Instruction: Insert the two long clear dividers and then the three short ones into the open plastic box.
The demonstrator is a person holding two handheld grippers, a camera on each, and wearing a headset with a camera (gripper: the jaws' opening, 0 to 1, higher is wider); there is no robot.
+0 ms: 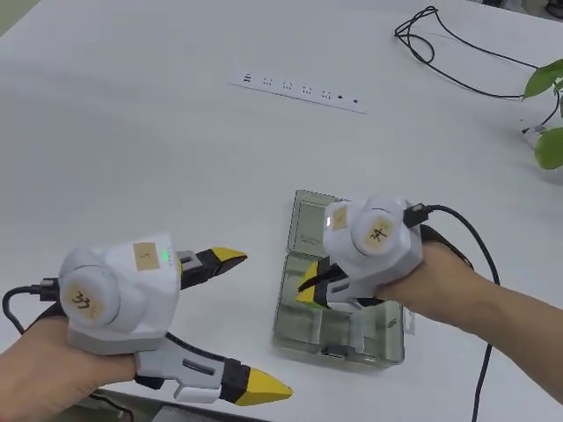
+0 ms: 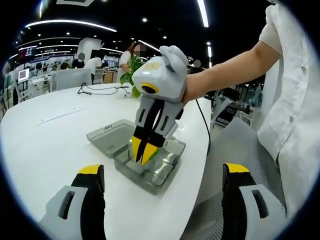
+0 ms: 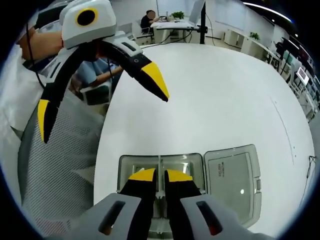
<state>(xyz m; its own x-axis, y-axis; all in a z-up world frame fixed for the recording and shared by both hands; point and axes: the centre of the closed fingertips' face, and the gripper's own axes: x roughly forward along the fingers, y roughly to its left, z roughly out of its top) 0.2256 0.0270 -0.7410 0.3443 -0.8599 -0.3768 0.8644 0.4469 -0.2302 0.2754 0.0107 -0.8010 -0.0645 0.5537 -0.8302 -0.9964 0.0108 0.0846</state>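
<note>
Head view: open plastic box (image 1: 299, 330) sits on the white table (image 1: 132, 132) at about 5 o'clock from frame centre, close to the near edge. Its lid (image 1: 310, 224) lies flat, folded back at 12 o'clock of the base.

Right gripper (image 1: 310, 294): held from the 3 o'clock side, pointed down, yellow tips inside the box base. In the right gripper view its jaws are drawn almost together, one on each side of a thin clear divider (image 3: 159, 165) that stands upright and splits the base into two compartments. It reads as a pinch on that divider. I cannot tell whether it is a long or a short piece.

Left gripper (image 1: 244, 321): at 8 o'clock in the head view, off the box, over the table edge. Jaws spread wide, nothing between them. Tips point toward 3 o'clock, at the box.

Background: power strip (image 1: 299, 90) at 12 o'clock, looped black cable (image 1: 440, 53) at 1 o'clock, green plant (image 1: 550, 114) at 2 o'clock.
</note>
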